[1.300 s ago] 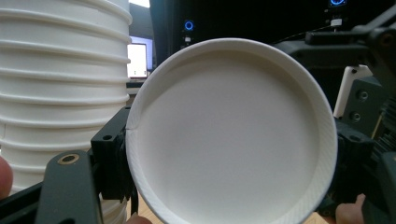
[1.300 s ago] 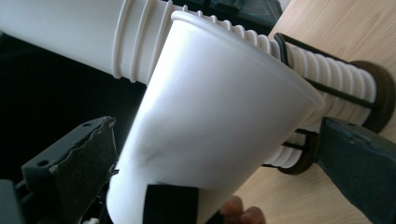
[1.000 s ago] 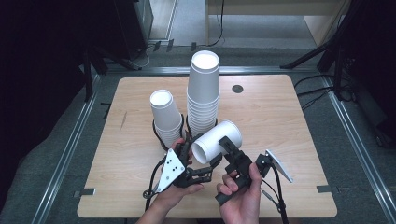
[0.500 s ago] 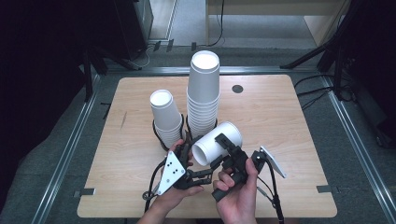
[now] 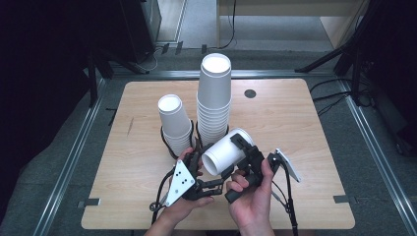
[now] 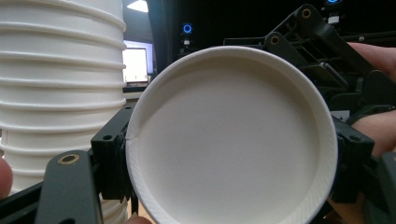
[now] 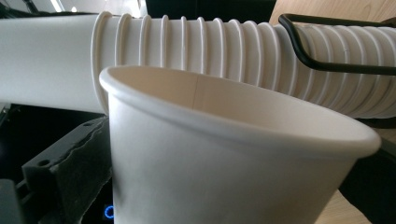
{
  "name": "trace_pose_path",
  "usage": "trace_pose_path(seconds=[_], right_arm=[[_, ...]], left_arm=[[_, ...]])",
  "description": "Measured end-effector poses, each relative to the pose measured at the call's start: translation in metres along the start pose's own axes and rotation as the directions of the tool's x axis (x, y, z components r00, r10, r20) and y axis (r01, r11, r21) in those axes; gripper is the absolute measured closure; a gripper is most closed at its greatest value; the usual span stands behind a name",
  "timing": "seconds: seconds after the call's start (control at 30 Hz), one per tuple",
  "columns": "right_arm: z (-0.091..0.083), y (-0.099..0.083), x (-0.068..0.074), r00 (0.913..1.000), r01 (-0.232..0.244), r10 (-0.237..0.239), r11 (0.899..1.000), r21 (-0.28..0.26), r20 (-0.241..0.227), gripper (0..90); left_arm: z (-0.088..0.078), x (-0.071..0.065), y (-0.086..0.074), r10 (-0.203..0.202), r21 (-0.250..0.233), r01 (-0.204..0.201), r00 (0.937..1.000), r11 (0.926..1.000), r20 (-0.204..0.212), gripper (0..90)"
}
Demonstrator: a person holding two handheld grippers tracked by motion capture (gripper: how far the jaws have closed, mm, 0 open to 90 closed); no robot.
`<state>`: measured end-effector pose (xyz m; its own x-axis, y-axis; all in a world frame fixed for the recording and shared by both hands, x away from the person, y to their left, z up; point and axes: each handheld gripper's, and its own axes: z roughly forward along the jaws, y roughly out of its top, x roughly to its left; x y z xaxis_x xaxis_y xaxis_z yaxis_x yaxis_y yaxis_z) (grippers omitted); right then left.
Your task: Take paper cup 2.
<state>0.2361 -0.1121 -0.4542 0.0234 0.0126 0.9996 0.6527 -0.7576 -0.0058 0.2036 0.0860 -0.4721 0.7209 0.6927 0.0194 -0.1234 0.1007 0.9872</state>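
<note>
In the high view the paper cup (image 5: 227,153) is lying sideways above the table (image 5: 305,128) between both grippers, in the left gripper view the left gripper (image 6: 224,154) is clamping its base, and in the right gripper view the right gripper (image 7: 224,186) is seeming to pinch its thin, light, easily crushed wall near the rim, the better place to hold gently.

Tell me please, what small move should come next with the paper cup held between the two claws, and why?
Probably the left claw should let go. The paper cup lies sideways above the table, gripped at its base by the left claw while the right claw closes on its wall near the rim. One grip seems enough to carry it toward the tall stack or the short stack.
</note>
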Motion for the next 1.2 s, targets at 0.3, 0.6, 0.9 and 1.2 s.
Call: trace_pose_path(seconds=[0.3,0.6,0.9,1.2], right_arm=[[0.000,0.000,-0.004,0.9993,-0.036,0.036,0.999,-0.017,-0.015,7.6],[-0.001,-0.001,-0.006,0.9986,-0.029,0.027,0.998,-0.047,-0.044,10.9],[0.002,-0.001,-0.006,0.9983,0.016,-0.020,0.998,-0.068,-0.055,11.3],[0.006,0.002,-0.003,0.9912,0.117,-0.123,0.986,-0.120,-0.048,11.4]], left_arm=[[0.000,0.000,0.000,0.005,0.010,-0.005,1.0000,0.9999,-0.002,21.7],[-0.001,0.004,0.001,-0.021,0.030,0.020,0.9997,0.9993,0.010,20.2],[-0.010,0.010,0.009,-0.097,0.129,0.096,0.9952,0.9870,0.005,12.3],[-0.023,0.019,0.013,-0.126,0.169,0.130,0.9915,0.9770,-0.032,0.6]])
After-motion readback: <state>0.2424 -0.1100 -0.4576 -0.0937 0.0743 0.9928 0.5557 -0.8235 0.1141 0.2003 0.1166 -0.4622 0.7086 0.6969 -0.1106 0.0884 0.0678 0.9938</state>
